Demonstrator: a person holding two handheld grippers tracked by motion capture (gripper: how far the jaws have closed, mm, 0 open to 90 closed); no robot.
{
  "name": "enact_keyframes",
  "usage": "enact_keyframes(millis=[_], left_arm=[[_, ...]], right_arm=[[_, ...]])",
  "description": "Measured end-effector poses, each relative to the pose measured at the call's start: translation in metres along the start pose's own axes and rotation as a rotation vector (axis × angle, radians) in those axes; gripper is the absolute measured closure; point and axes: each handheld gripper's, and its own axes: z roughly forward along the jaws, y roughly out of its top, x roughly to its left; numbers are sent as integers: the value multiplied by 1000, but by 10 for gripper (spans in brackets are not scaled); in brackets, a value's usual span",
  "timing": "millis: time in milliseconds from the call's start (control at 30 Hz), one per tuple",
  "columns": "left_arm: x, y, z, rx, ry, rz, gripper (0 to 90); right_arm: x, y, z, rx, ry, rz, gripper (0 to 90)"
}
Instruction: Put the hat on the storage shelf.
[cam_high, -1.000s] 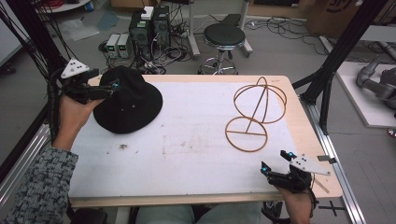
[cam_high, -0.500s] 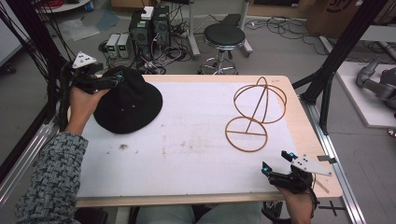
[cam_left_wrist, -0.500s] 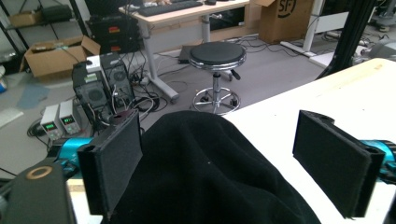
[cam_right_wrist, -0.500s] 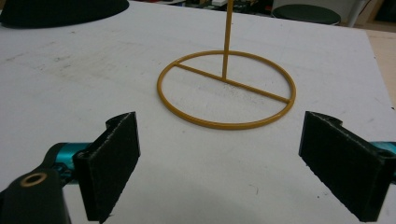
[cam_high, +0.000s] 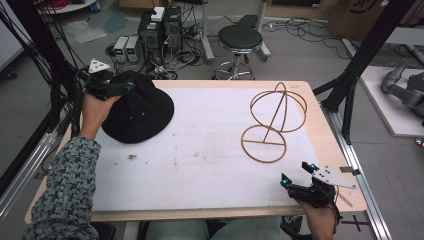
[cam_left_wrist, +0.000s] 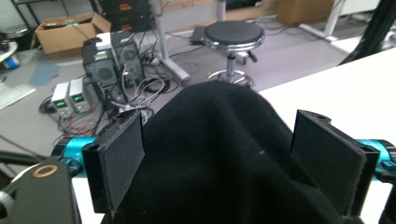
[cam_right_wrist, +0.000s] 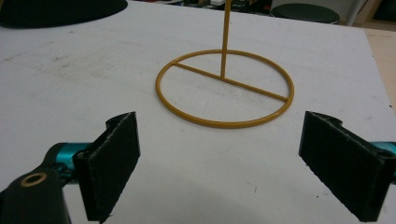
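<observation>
**A:** Where's the right gripper?

**B:** At the near edge of the table, on the near side of the wire stand and a little right of it. Its jaws stand wide apart with nothing between them, only bare white tabletop. In the right gripper view the stand's round base ring lies just beyond the jaws, untouched.

**A:** And the stand itself?

**B:** Upright, a yellow-brown wire frame: a flat ring on the table, a thin post, a looped dome on top.

**A:** The left gripper?

**B:** Well left of the stand, at the far-left part of the table, on the black hat. Its jaws have just been closing slightly, yet they stay wide, one on each side of the hat's crown. The cloth fills the gap; I cannot tell whether the pads press on it.

**A:** How does the hat lie?

**B:** Brim down on the table, well apart from the stand. Beyond the table's far edge a round stool stands on the floor.
</observation>
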Motion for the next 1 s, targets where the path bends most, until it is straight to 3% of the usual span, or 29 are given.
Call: enact_keyframes(millis=[367, 733, 833, 867, 1000], left_arm=[[-1, -6, 10, 42, 1, -5, 261], [0, -7, 11, 69, 28, -4, 332], [-1, -8, 12, 79, 33, -1, 380], [-2, -9, 13, 81, 27, 0, 445], [-3, -9, 14, 94, 20, 4, 534]], right_arm=[[-1, -1, -1, 1, -1, 2, 122], [-1, -1, -1, 3, 1, 2, 122], [-1, -1, -1, 3, 0, 2, 122], [-1, -1, -1, 3, 0, 3, 122], [0, -1, -1, 3, 0, 8, 122]])
